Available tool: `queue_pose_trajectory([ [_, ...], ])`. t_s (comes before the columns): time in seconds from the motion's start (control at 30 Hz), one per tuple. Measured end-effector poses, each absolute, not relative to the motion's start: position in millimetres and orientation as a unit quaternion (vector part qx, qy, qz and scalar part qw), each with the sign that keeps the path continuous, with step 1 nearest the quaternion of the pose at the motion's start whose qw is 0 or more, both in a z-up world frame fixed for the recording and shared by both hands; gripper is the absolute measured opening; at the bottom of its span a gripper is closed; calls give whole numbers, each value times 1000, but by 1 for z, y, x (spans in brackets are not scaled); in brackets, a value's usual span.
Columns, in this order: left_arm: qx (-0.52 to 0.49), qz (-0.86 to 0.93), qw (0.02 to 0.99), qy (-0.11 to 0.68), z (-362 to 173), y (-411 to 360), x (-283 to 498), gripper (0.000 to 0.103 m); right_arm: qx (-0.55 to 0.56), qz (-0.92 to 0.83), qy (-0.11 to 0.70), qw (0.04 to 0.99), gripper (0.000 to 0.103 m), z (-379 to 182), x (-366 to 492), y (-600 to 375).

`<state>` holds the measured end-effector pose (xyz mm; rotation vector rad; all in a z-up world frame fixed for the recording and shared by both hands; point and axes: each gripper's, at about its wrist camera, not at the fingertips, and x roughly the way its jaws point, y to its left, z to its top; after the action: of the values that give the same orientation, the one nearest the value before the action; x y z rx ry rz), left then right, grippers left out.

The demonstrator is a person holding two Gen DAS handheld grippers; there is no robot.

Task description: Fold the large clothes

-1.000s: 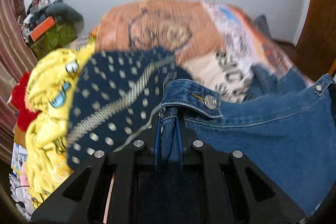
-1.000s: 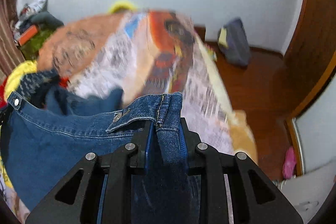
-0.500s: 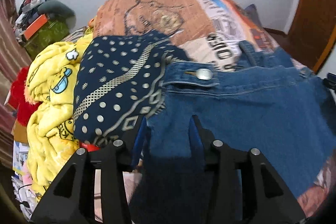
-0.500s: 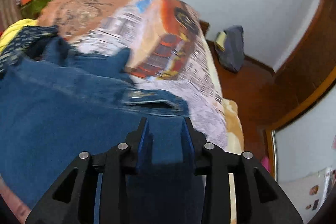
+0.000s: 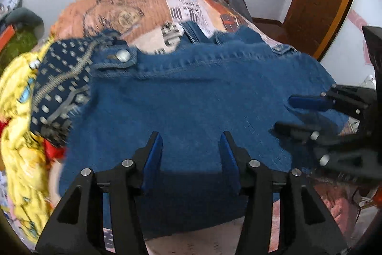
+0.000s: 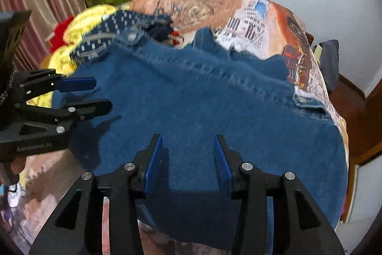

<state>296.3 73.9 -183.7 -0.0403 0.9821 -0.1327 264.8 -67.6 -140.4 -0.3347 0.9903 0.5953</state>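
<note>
Left wrist view has the left gripper (image 5: 191, 142) with jaws spread wide over the denim garment (image 5: 203, 99); a second ago both grippers were clamped on its waistband and now both have let go. The right gripper (image 6: 188, 145) is spread apart too. The denim lies flat on the printed bedspread (image 6: 250, 23), its buttoned waistband edge on the far side and its long axis running left-right. A patterned navy cloth (image 5: 59, 78) and a yellow blanket (image 5: 16, 111) crowd its left edge.
</note>
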Motion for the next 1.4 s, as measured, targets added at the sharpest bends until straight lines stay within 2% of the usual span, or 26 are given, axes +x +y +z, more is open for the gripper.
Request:
queue_pose_trajectory([
  [0.07,-17,-60,877,477,-192,72,296,50,-168,280,471,819,41,-149,264,-68],
  [0.23,4,-56,884,464,-200,70,291,51,-179,261,453,833,71,-146,259,-82],
  [0.3,15,-50,887,459,-200,69,287,55,-166,264,461,831,75,-146,259,-89],
  [0.37,28,-35,893,448,-199,70,282,62,-147,265,469,829,76,-147,260,-98],
  [0.8,-25,0,904,427,-194,115,257,63,-86,178,481,854,77,-152,269,-183],
  [1.0,-40,37,900,432,-201,141,251,71,-90,135,476,864,76,-148,270,-215],
  [1.27,-76,51,897,432,-199,155,244,74,-95,98,461,877,76,-141,260,-237],
  [1.4,-88,73,897,427,-189,157,236,74,-30,95,479,872,76,-148,262,-258],
])
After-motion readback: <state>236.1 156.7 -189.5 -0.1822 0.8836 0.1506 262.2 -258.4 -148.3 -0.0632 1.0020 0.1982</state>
